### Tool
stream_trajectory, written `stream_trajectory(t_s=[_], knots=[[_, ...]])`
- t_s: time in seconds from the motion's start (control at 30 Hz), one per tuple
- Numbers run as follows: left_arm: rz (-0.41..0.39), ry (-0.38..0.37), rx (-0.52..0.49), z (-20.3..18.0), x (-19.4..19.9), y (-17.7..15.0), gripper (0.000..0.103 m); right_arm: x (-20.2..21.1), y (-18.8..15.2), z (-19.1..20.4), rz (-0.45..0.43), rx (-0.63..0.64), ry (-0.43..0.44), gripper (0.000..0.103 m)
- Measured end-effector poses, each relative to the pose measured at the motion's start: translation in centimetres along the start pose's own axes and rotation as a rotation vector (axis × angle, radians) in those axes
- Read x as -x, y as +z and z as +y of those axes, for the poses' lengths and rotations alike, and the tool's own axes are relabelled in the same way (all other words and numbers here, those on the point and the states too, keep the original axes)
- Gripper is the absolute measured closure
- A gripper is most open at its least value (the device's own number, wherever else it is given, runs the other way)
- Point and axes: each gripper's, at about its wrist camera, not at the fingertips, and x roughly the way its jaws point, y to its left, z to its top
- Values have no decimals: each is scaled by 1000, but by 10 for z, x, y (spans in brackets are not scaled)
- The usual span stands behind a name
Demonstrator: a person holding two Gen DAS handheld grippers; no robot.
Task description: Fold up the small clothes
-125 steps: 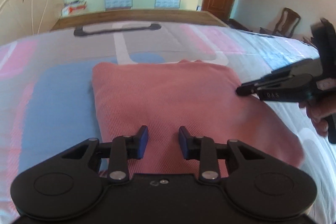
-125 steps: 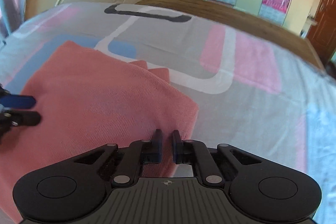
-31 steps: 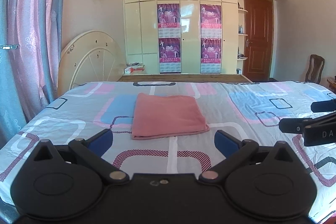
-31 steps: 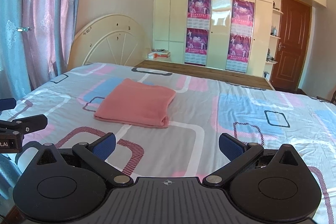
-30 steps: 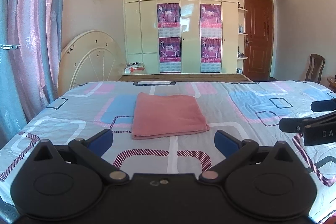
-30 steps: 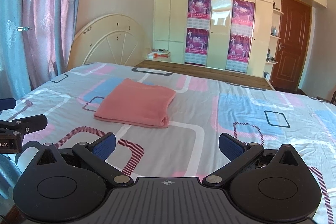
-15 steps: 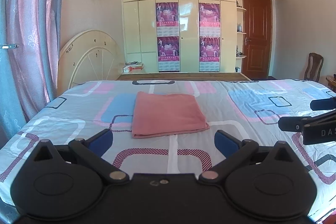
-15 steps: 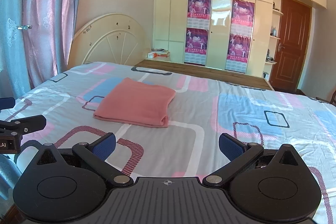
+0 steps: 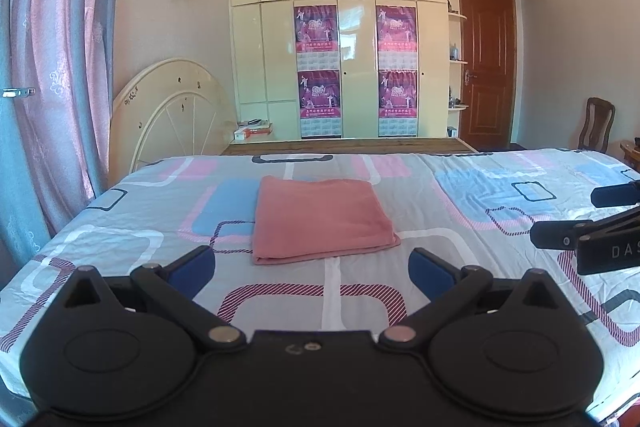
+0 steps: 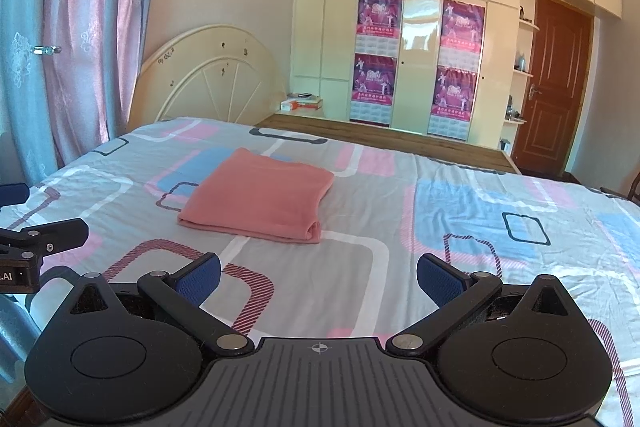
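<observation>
A pink cloth (image 9: 320, 217) lies folded into a neat rectangle on the patterned bedsheet (image 9: 480, 195); it also shows in the right wrist view (image 10: 260, 199). My left gripper (image 9: 312, 271) is open and empty, held back from the cloth near the bed's front edge. My right gripper (image 10: 318, 277) is open and empty, also well short of the cloth. The right gripper's fingers (image 9: 560, 235) show at the right edge of the left wrist view. The left gripper's fingers (image 10: 52, 229) show at the left edge of the right wrist view.
A cream headboard (image 9: 176, 115) stands at the bed's left end beside pink and blue curtains (image 9: 48, 67). A wooden board (image 10: 384, 139) runs along the far bedside. Cream wardrobes with posters (image 9: 340, 67), a brown door (image 9: 486, 75) and a chair (image 9: 598, 123) lie beyond.
In the last second both grippers barely moved. Since 4.2 s ago both have pulled back from the cloth and opened wide.
</observation>
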Motion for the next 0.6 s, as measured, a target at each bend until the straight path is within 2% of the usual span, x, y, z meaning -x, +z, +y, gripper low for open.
stream_trajectory(t_s=[0.6], knots=[[-16,9,-3,0,0,1,1,-2,-1,-3,-9,8,8,0]])
